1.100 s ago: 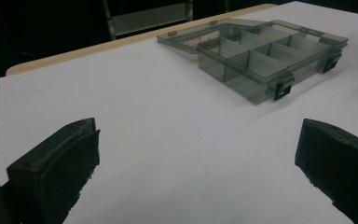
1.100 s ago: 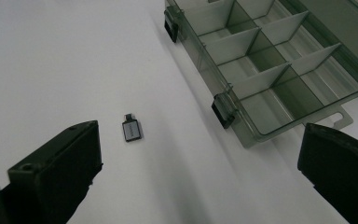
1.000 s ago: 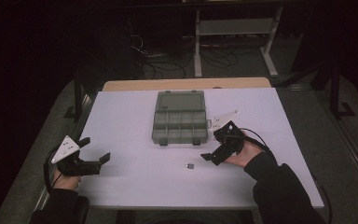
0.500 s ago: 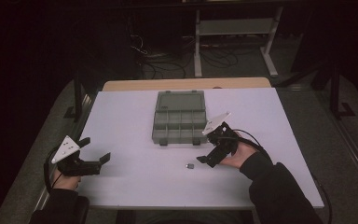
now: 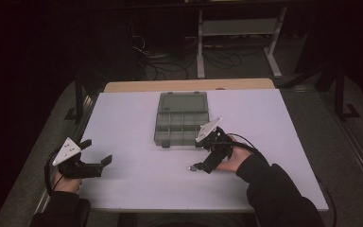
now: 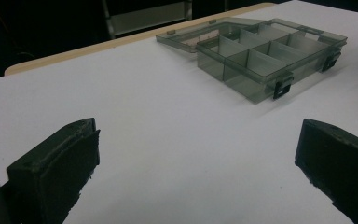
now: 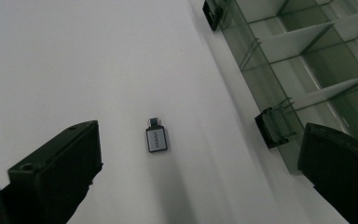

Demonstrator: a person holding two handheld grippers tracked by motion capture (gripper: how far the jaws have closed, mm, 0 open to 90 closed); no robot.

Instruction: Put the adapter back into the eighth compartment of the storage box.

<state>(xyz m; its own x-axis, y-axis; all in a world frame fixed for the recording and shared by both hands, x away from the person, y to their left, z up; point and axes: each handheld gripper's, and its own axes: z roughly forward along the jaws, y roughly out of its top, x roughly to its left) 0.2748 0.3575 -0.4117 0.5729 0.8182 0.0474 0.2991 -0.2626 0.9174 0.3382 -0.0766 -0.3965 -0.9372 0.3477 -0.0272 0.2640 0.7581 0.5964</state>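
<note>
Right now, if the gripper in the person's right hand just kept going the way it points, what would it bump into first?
Most likely the small silver adapter, which lies on the white table between the open jaws of the right gripper. The open compartment box sits off to one side of that line. How far off the adapter lies is hard to judge.

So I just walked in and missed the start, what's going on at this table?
A person works with a claw in each hand. The right claw hangs open over a small silver adapter lying on the white table, beside the open compartment box. The left claw is open near the table's left edge, holding nothing.
</note>
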